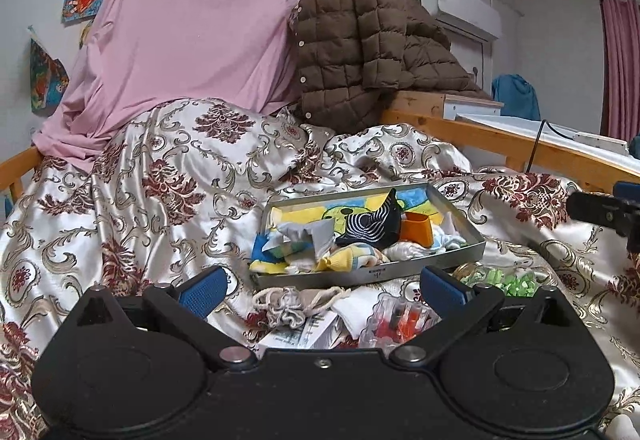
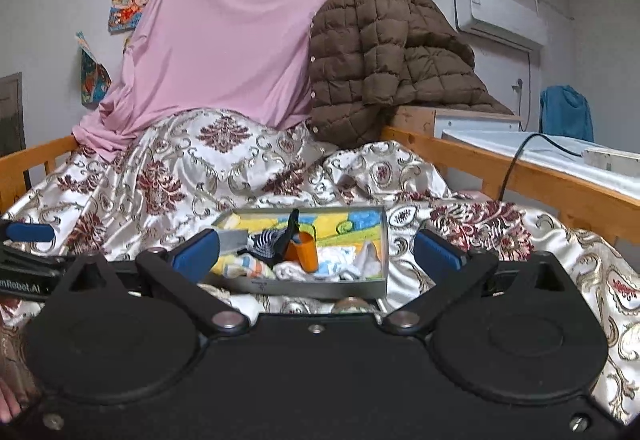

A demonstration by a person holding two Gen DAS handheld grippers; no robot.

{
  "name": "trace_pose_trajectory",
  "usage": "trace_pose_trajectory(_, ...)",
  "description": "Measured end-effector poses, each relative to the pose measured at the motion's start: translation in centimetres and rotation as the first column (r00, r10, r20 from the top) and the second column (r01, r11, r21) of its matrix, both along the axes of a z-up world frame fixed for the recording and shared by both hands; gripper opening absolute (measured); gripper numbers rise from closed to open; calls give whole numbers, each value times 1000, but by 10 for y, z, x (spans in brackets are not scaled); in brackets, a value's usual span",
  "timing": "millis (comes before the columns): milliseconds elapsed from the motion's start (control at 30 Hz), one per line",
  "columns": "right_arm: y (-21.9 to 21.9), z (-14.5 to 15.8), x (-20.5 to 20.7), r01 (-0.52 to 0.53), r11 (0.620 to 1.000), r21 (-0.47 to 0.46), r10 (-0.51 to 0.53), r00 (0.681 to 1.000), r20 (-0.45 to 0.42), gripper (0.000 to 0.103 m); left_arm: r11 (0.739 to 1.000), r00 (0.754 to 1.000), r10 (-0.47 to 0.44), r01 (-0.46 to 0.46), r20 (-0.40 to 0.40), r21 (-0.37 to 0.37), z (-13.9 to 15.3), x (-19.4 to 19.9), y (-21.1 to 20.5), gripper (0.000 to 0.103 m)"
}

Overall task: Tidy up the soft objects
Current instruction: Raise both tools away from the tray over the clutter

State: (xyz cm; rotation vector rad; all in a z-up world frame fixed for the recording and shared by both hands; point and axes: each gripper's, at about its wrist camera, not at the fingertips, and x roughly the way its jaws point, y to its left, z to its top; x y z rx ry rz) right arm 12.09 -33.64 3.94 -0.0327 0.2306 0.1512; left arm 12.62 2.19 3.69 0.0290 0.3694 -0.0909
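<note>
- The left gripper (image 1: 322, 286), with its blue-padded fingers (image 1: 203, 292) spread wide and nothing between them, is held low over the patterned satin bedspread (image 1: 152, 176); it looks poised to choose, not to carry.
- Directly ahead of it a shallow grey metal tray (image 1: 460, 258) is seen, tilted on the rumpled cover and filled with small socks and cloth pieces in yellow, white and blue (image 1: 340, 260), a black-and-white striped fabric item (image 1: 370, 226) and an orange plastic cup (image 1: 418, 228) (the cup seems not to belong with the soft things).
- Just below the open fingers, nearer than the tray, a beige drawstring pouch (image 1: 296, 304), a clear plastic case with red and orange contents (image 1: 400, 320) and a clear bag of green pieces (image 1: 508, 280) are lying loose on the cover, probably awaiting sorting.
- The right gripper (image 2: 316, 250) is likewise unclenched and empty, its fingers framing the tray (image 2: 320, 286) from the front, which suggests the tray is the collecting place.
- The pouch is judged the likeliest next pick for the left tool.
</note>
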Motion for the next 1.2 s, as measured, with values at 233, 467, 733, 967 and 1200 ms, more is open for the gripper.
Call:
trace_pose_trajectory(233, 0, -8, -9, 6, 1000, -17, -7, 999, -40, 102, 1000, 999, 18, -18, -49, -5, -4, -2, 2, 102)
trace_pose_trajectory(467, 7, -19, -4, -19, 999, -42, 14, 994, -112, 102, 999, 988, 39, -38, -147, 7, -13, 9, 2, 102)
trace_pose_trajectory(733, 32, -45, 13, -77, 992, -103, 49, 967, -251, 102, 986, 932, 167, -155, -323, 63, -30, 31, 8, 102)
trace_pose_trajectory(967, 64, -65, 22, -152, 976, -156, 94, 941, -326, 102, 975, 875, 214, -219, -435, 40, -43, 42, 24, 102)
trace_pose_trajectory(1200, 79, -73, 28, -183, 977, -107, 137, 930, -342, 102, 977, 875, 213, -202, -436, 71, -42, 44, 16, 102)
